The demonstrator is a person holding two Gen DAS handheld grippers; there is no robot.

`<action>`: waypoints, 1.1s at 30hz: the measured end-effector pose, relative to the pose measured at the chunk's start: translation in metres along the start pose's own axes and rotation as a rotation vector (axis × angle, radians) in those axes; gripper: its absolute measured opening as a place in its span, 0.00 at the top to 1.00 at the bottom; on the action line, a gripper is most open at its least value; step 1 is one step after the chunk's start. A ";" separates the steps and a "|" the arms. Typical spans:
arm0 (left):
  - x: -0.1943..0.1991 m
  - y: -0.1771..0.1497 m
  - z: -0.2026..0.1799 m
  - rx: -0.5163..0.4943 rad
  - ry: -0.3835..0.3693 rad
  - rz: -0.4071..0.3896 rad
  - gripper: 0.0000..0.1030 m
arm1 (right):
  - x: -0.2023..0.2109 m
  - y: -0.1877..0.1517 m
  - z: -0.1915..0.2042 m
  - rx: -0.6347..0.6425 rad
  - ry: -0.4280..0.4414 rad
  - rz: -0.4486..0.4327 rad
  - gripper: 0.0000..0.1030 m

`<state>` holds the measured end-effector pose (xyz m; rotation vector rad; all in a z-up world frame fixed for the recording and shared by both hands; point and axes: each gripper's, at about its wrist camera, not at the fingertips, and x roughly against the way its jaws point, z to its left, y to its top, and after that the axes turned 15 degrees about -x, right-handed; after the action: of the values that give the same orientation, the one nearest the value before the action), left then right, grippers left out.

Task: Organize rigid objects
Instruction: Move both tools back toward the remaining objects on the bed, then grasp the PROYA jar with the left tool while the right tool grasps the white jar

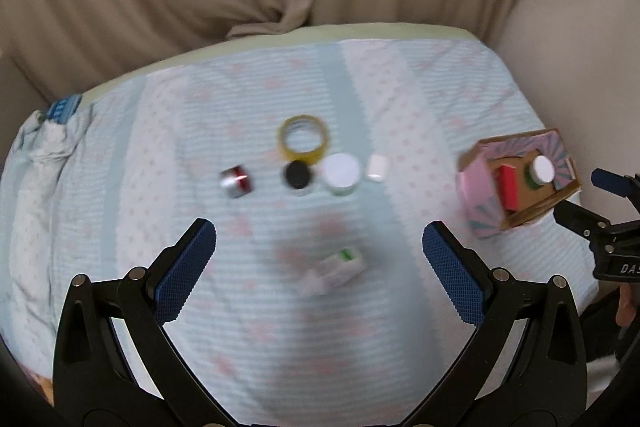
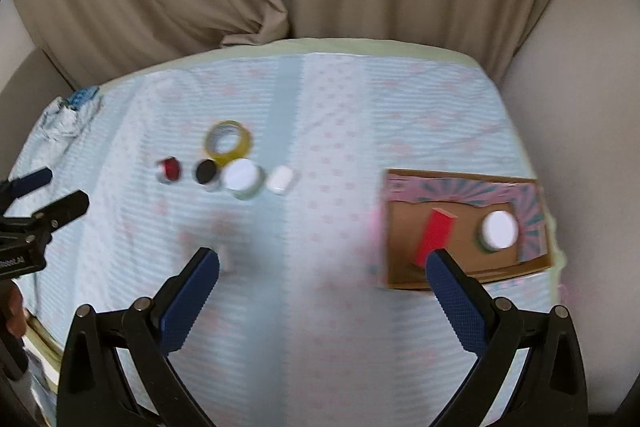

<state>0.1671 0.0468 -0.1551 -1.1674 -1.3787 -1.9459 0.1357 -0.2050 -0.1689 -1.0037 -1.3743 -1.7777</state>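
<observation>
Beige curtains hang behind a bed (image 1: 400,87) covered in a pale blue sheet with pink dots, and this is our work surface. Both of our grippers hover above it, empty, with jaws spread wide: the left gripper (image 1: 320,269) and the right gripper (image 2: 322,293).

Ahead of the left gripper runs a row of loose things: a small red and silver can (image 1: 237,181), a black-lidded jar (image 1: 297,175), a white-lidded jar (image 1: 341,171) and a small white case (image 1: 376,168), with a roll of yellow tape (image 1: 304,143) just beyond the black lid. Directly between and just ahead of the left fingers lies a small white and green box (image 1: 340,267), too blurred to read.

Ahead and to the right of the right gripper sits the cardboard box (image 2: 404,227), already holding a red block (image 2: 434,233) and another white-lidded jar (image 2: 499,230).

We judge the sorting partly done, with both grippers between picks. The next move likely calls for lowering the left gripper over the nearby white and green box, closing across its narrow sides, and carrying it rightward to the cardboard box.
</observation>
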 end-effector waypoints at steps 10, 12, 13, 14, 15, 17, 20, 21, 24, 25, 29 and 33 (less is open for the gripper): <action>-0.043 -0.034 0.101 0.035 -0.002 0.025 0.00 | -0.050 -0.014 0.092 -0.093 0.051 -0.012 0.00; -0.062 -0.036 0.115 0.051 -0.013 0.036 0.00 | -0.069 -0.015 0.104 -0.101 0.051 0.003 0.00; -0.071 -0.036 0.119 0.056 -0.018 0.043 0.00 | -0.076 -0.015 0.108 -0.101 0.050 0.009 0.00; -0.081 -0.037 0.123 0.058 -0.020 0.050 0.00 | -0.086 -0.014 0.113 -0.100 0.045 0.014 0.00; -0.090 -0.036 0.125 0.058 -0.022 0.056 0.00 | -0.093 -0.014 0.116 -0.098 0.041 0.017 0.00; -0.115 -0.036 0.131 0.058 -0.026 0.079 0.00 | -0.113 -0.010 0.120 -0.098 0.033 0.027 0.00; -0.153 -0.035 0.139 0.071 -0.036 0.117 0.00 | -0.144 -0.003 0.124 -0.095 0.021 0.034 0.00; -0.162 -0.036 0.140 0.077 -0.042 0.127 0.00 | -0.157 0.000 0.125 -0.088 0.012 0.038 0.00; -0.200 -0.033 0.145 0.096 -0.062 0.161 0.00 | -0.188 0.004 0.127 -0.071 -0.010 0.054 0.00; -0.211 -0.032 0.147 0.103 -0.065 0.171 0.00 | -0.199 0.006 0.127 -0.063 -0.017 0.059 0.00; -0.256 -0.027 0.149 0.142 -0.082 0.209 0.01 | -0.244 0.008 0.130 -0.017 -0.034 0.078 0.00; -0.299 -0.024 0.149 0.166 -0.090 0.246 0.06 | -0.282 0.005 0.131 0.028 -0.048 0.088 0.00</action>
<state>0.3587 0.1672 -0.4026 -1.2909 -1.3429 -1.5957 0.2985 -0.0641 -0.3933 -1.0817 -1.3600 -1.6757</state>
